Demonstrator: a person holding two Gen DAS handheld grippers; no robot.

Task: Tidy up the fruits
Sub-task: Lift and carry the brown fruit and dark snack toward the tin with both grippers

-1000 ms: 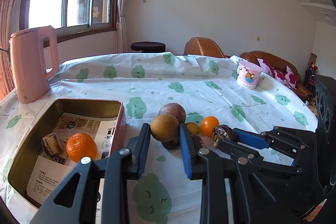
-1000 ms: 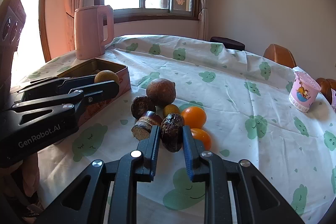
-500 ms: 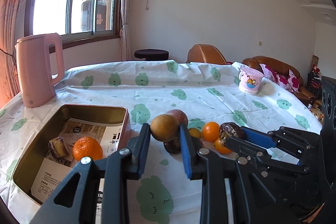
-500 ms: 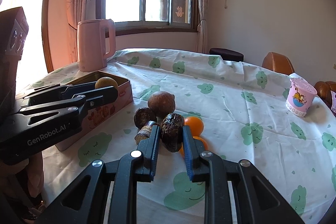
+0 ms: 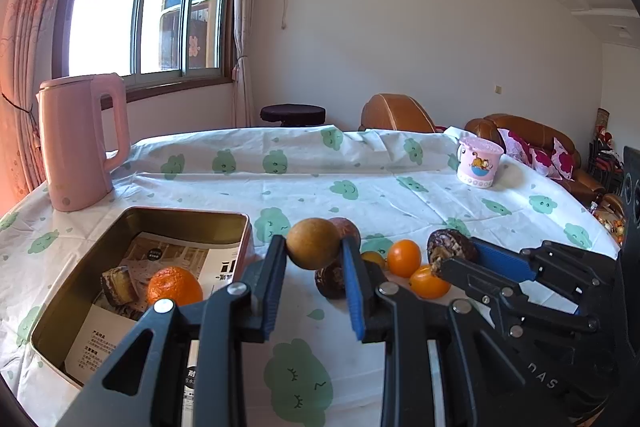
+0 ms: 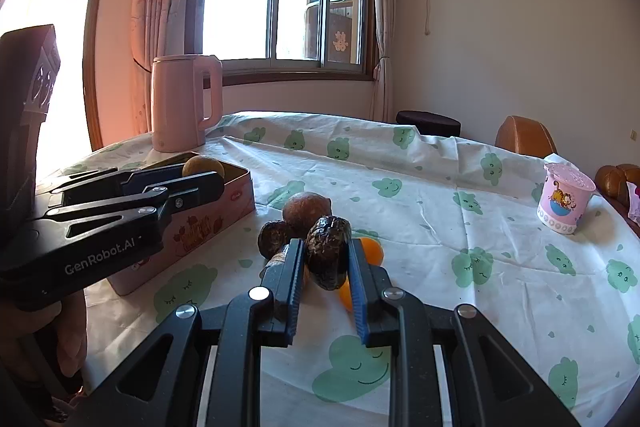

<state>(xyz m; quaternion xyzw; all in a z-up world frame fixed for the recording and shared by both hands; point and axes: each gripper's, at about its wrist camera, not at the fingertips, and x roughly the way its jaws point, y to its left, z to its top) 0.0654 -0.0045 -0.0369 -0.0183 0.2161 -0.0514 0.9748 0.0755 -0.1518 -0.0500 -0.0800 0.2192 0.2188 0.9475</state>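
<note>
One kettle (image 5: pixel 82 143) is standing beside one tin (image 5: pixel 136 279) holding one mandarin (image 5: pixel 175 286). The left gripper (image 5: pixel 314 247) is clamping one tan fruit (image 5: pixel 313 243) above the counter (image 5: pixel 360 195); the right gripper (image 6: pixel 325 254) is clamping one dark wrinkled fruit (image 6: pixel 329 251). Two oranges (image 5: pixel 404 258) are lying between them.

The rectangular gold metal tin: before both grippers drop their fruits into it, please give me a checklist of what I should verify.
1. Left gripper is shut on the round tan-brown fruit: ok.
2. Right gripper is shut on the wrinkled dark brown fruit: ok.
3. Rectangular gold metal tin is open, with free space beside the orange tangerine: ok.
4. Round tan-brown fruit is above the tin: cannot tell.
5. Wrinkled dark fruit is above the tin: not ok, it is beside it.
</note>
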